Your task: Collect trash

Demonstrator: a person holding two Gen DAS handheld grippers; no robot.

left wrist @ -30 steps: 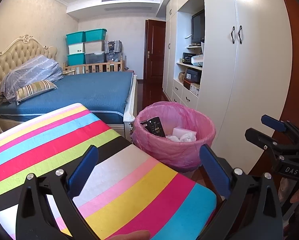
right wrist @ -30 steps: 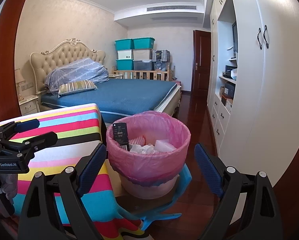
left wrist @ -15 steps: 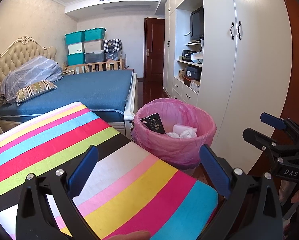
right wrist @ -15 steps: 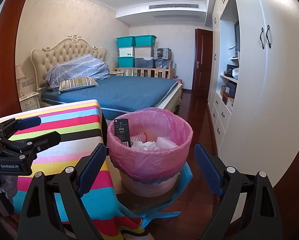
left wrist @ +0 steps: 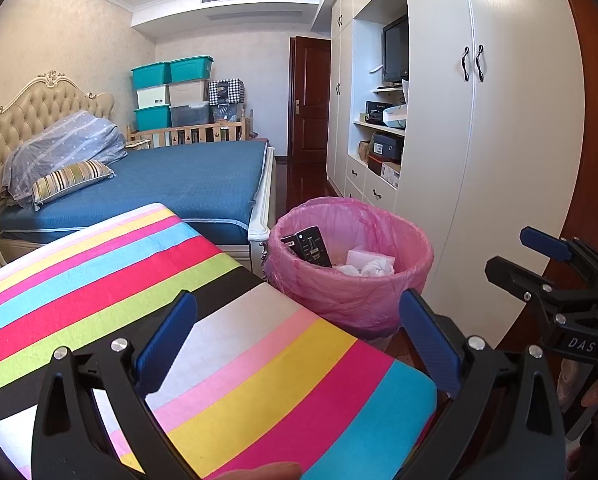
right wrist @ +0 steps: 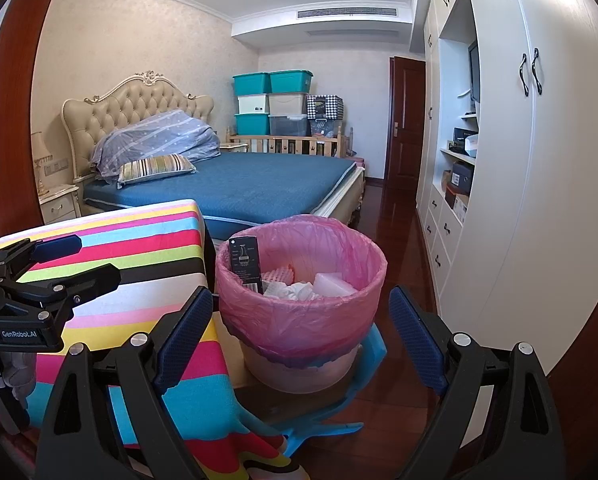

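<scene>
A bin with a pink liner (left wrist: 351, 268) (right wrist: 299, 304) stands on the floor beside the striped table (left wrist: 159, 300) (right wrist: 131, 256). It holds a black card package (left wrist: 309, 246) (right wrist: 246, 260), white crumpled tissue (left wrist: 373, 268) (right wrist: 295, 290) and a pink foam piece (right wrist: 277, 278). My left gripper (left wrist: 295, 344) is open and empty above the table's near right part. My right gripper (right wrist: 299, 338) is open and empty just short of the bin. Each gripper shows in the other's view, the right one (left wrist: 539, 264) and the left one (right wrist: 63, 260).
A bed with a blue cover (right wrist: 251, 184) lies behind the table and bin. White wardrobes (right wrist: 539, 200) line the right wall. A blue plastic object (right wrist: 335, 404) lies under the bin on the dark wood floor (right wrist: 395, 232). Storage boxes (right wrist: 271, 100) are stacked at the far wall.
Both views have tilted up slightly, so the bin and table sit a little lower in the frames. Both grippers stay open and empty.
</scene>
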